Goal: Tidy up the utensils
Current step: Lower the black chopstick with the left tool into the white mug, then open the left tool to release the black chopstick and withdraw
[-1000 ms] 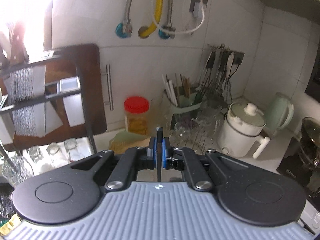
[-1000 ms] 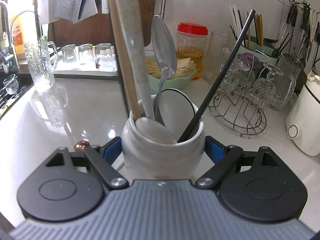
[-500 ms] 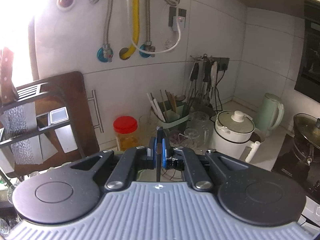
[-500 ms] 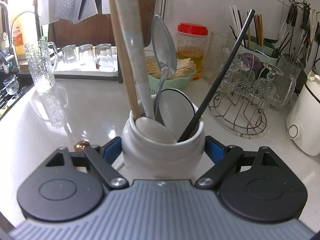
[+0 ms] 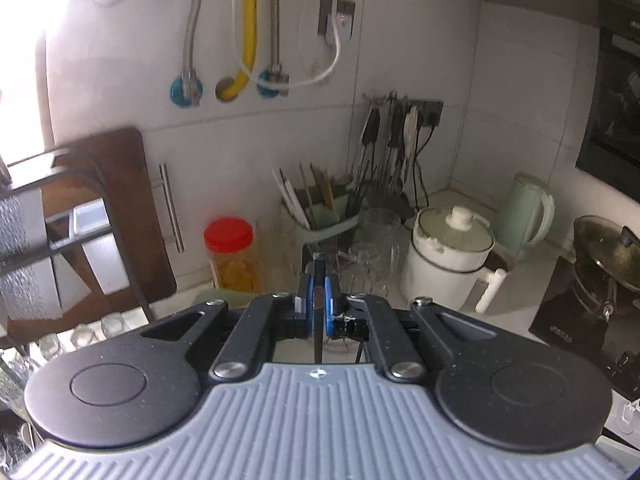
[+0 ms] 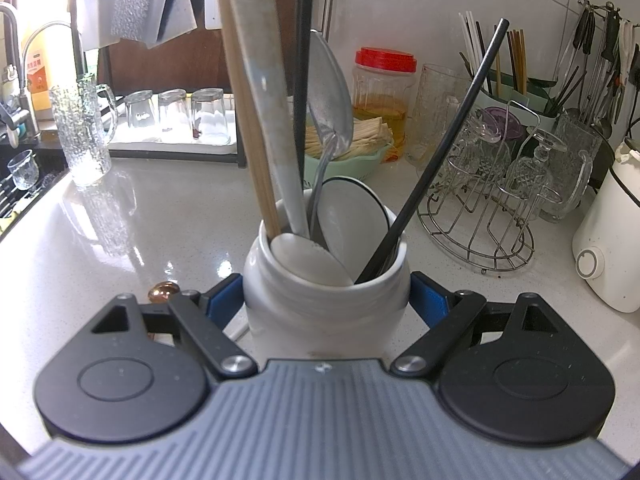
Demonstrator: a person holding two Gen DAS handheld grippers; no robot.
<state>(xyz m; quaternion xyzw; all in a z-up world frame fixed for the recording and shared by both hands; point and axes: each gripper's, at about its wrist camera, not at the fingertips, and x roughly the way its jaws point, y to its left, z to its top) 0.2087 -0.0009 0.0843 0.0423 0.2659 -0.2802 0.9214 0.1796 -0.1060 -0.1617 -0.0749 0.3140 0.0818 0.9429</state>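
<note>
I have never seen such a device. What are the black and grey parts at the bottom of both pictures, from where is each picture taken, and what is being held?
There is no robot here. A person holds one hand tool in each hand; each tool has two fingers that pinch, and a wide-angle camera looking forward along them. The black and grey shape at the bottom is the tool itself.

The left wrist picture shows the left gripper shut on a thin black stick, probably a chopstick, raised above the counter and facing the tiled wall.

The right wrist picture shows the right gripper clasping a white ceramic jar on both sides. The jar stands on the pale countertop and holds a metal spoon, wooden chopsticks, a pale ladle handle and a leaning black chopstick.

Beside it are a glass rack, a red-lidded jar and upturned glasses.
</note>
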